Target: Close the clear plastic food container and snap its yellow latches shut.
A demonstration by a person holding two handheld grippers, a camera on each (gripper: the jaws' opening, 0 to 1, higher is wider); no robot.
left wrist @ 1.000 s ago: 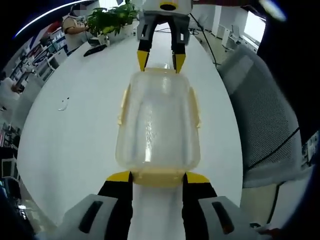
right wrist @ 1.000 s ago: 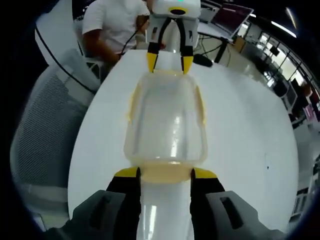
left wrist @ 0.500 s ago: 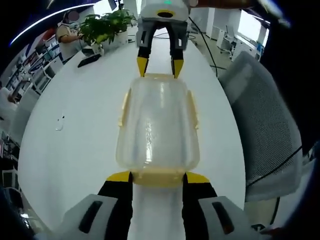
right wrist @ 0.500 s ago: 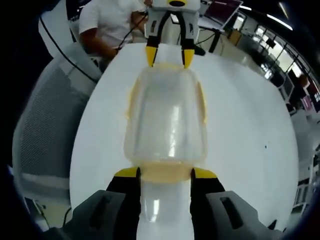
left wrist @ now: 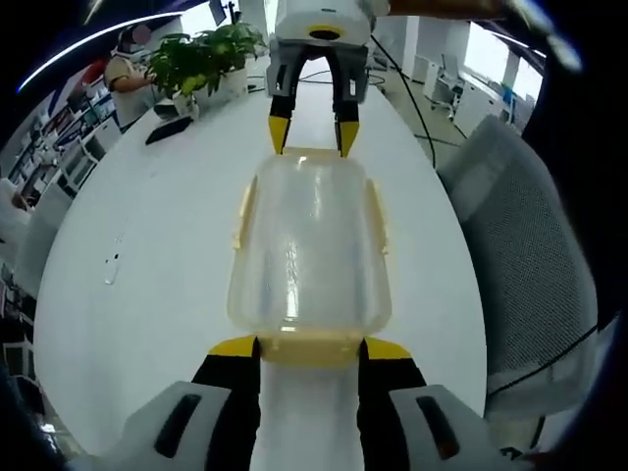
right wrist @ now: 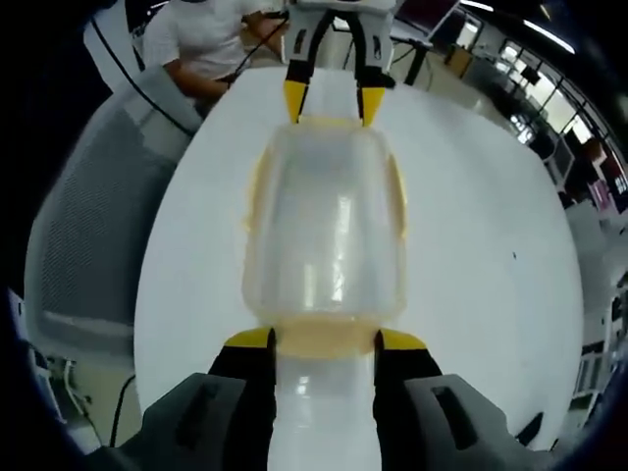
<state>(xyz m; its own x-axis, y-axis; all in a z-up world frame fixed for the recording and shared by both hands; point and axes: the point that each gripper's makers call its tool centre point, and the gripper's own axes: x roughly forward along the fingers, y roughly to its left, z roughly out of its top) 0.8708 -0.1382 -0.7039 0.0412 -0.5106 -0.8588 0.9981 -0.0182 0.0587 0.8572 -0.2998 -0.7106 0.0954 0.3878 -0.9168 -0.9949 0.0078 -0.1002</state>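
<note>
The clear plastic container [left wrist: 309, 245] has its lid on and yellow latches along its rim. It hangs lengthwise between my two grippers, above the white table [left wrist: 147, 245]. My left gripper [left wrist: 311, 345] is shut on the near yellow end latch [left wrist: 309, 350]. The right gripper [left wrist: 312, 137] holds the far end. In the right gripper view the same container [right wrist: 324, 235] runs away from my right gripper [right wrist: 322, 339], which is shut on its end latch [right wrist: 324, 339]. The left gripper [right wrist: 332, 106] is at the far end. Side latches [left wrist: 376, 211] [right wrist: 257, 196] stick out slightly.
A grey mesh chair [left wrist: 530, 245] [right wrist: 88, 226] stands by the table's edge. A potted plant [left wrist: 196, 54] and a dark flat item [left wrist: 162, 130] sit at the table's far end, and a small object [left wrist: 110, 265] lies on the left. A person in a white shirt [right wrist: 211, 44] sits beyond.
The container stays fixed between both pairs of jaws while the table and room shift and shrink behind it. Both grippers have moved together with it, away from the table.
</note>
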